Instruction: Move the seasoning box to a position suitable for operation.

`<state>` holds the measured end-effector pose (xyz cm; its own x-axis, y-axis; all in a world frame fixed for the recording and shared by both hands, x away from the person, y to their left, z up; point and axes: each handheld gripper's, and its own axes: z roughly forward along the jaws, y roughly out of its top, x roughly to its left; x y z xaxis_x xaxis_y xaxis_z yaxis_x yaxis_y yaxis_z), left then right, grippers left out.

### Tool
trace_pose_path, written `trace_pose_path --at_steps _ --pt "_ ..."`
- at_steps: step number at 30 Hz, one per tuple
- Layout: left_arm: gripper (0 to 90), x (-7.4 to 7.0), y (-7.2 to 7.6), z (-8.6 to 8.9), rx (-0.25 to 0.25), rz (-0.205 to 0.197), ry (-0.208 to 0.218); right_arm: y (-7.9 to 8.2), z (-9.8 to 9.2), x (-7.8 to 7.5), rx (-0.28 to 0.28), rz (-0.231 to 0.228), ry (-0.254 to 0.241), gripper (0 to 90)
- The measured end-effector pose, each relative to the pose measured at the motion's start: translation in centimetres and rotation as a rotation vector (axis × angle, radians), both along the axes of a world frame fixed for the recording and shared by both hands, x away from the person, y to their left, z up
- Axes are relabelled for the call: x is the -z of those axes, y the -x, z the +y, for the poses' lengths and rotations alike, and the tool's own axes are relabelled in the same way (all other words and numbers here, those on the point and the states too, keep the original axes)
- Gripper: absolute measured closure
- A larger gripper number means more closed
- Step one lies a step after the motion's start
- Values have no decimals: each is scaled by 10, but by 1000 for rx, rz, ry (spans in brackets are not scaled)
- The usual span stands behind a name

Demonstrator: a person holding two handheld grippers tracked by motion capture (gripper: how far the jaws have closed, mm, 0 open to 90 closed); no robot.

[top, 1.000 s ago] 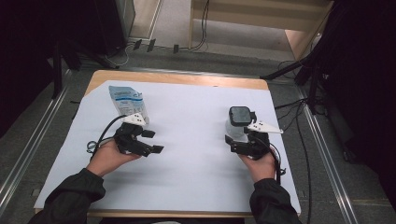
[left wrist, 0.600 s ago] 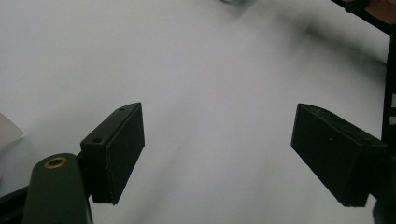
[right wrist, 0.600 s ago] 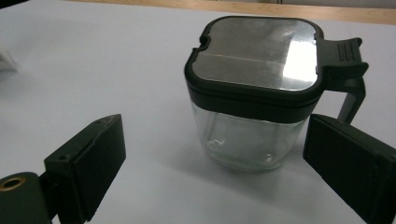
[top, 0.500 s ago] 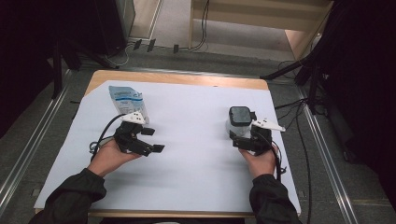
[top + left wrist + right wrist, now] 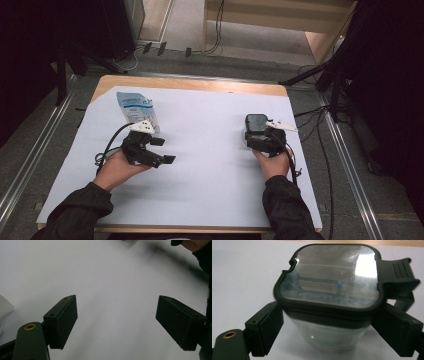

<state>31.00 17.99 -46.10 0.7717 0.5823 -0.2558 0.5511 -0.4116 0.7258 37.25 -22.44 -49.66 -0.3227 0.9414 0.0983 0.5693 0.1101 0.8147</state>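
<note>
- While sitting at about 2 o'clock on the table [image 5: 210, 170], clear box [image 5: 329, 272] with black lid, hugged on both sides by the right gripper [image 5: 327, 336]; hard to tell if squeezed yet.
- Left gripper [image 5: 117, 325] at 9 o'clock, wide open, just been opening, nothing inside.
- Blue pouch [image 5: 134, 105] at 10 o'clock.
- Probably grabbing the box now; next, squeeze firmly under the lid.

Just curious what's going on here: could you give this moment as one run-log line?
left gripper: open, nothing between | right gripper: around clear container with black lid | blue-white pouch: untouched
</note>
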Motion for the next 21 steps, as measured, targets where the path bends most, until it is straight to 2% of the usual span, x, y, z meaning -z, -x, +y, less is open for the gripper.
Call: trace_pose_path --at_steps 2,3,6,11,19,20,21 --pt "182 0 0 1 -7 3 2 -3 1 2 5 -8 2 114" --pt "182 0 1 2 -7 3 -2 -8 1 5 7 5 -25 98" --pt "181 1 2 3 -19 0 -1 -13 0 8 1 13 -51 81" --pt "181 1 4 5 -34 1 9 -18 3 10 5 0 -33 73" --pt "182 2 6 7 -43 1 0 -20 4 10 7 0 -20 84" --pt "182 2 6 7 -45 1 2 -20 4 10 9 -6 -17 94" --pt "184 2 6 7 -43 2 5 -18 4 8 18 -29 -2 126"
